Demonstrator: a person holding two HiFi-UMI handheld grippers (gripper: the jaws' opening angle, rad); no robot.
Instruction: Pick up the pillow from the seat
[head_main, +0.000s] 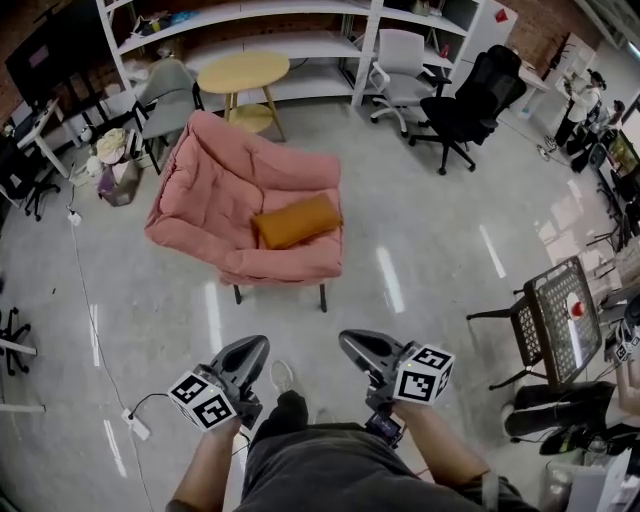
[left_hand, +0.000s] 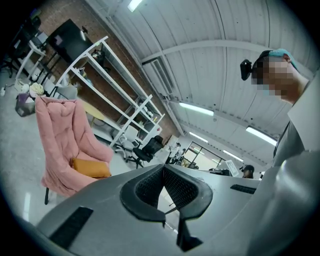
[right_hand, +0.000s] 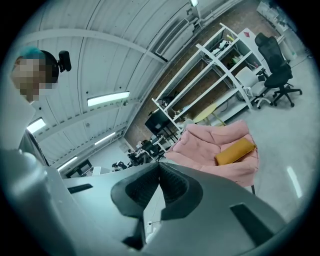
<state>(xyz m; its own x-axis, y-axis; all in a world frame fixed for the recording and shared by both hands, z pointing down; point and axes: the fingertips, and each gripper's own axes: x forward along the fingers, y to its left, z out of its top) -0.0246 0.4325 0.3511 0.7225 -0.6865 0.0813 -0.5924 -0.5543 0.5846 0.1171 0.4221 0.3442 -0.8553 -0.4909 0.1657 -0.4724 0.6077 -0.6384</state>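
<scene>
Pillow (head_main: 297, 221): orange, oblong, lying flat on the seat of the pink armchair (head_main: 215, 190), against the right armrest and toward the front edge. Its long axis is seen to run roughly 8-to-2 o'clock in the head view. It is untouched; the pick-up is judged not yet begun. From the left hand-held gripper (head_main: 252, 350) the pillow lies at about 1 o'clock, from the right hand-held gripper (head_main: 355, 345) at about 11 o'clock, well apart from both, so neither is clearly nearer. Both are held low in front of the person, with jaws closed together and nothing between them, as is confirmed in the left gripper view (left_hand: 163, 167) and the right gripper view (right_hand: 159, 165). They are judged to need opening before any grasp across the pillow's short side. Between person and armchair a bare stretch of floor (head_main: 430, 250) is noted, open for a straight approach toward 12 o'clock. A cable (head_main: 85, 290) is seen at 9 o'clock and a mesh chair (head_main: 555, 320) at 3 o'clock, both well off that path. A round table (head_main: 243, 72) stands behind the armchair.
</scene>
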